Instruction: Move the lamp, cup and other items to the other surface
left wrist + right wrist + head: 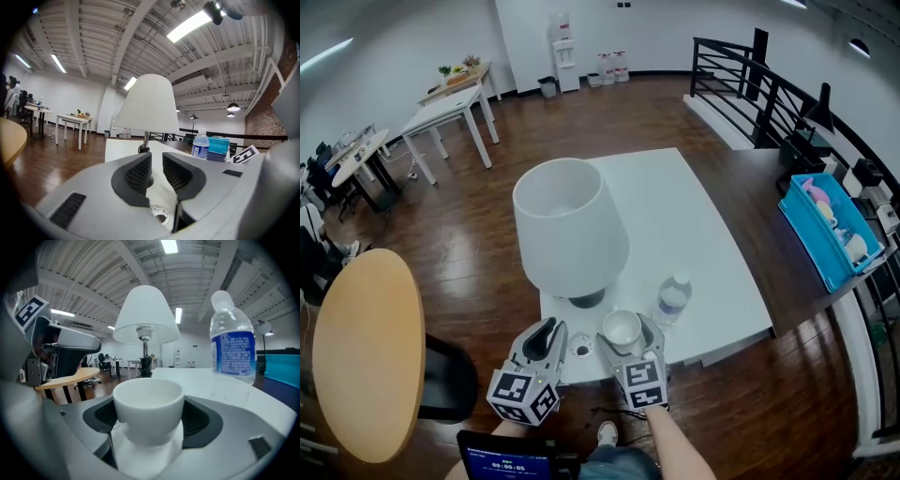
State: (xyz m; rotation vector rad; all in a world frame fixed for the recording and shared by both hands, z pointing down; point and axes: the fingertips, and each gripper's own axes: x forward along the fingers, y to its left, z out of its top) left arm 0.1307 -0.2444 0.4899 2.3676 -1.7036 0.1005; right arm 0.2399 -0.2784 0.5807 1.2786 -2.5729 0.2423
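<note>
A white lamp (570,225) with a big shade stands on the white table (694,225), close to its front edge. To the lamp's right, a white cup (622,328) sits near that edge with a clear water bottle (672,300) beside it. My right gripper (624,337) has the cup (147,404) between its pads, which hug both its sides; the cup rests on the table. My left gripper (551,330) is at the table edge in front of the lamp (146,105), its jaws a narrow gap apart with nothing between them.
A small round disc (580,350) lies on the table between the grippers. A round wooden table (370,347) and a black chair (450,380) stand at the left. At the right a dark counter holds a blue bin (830,225), with a black railing behind.
</note>
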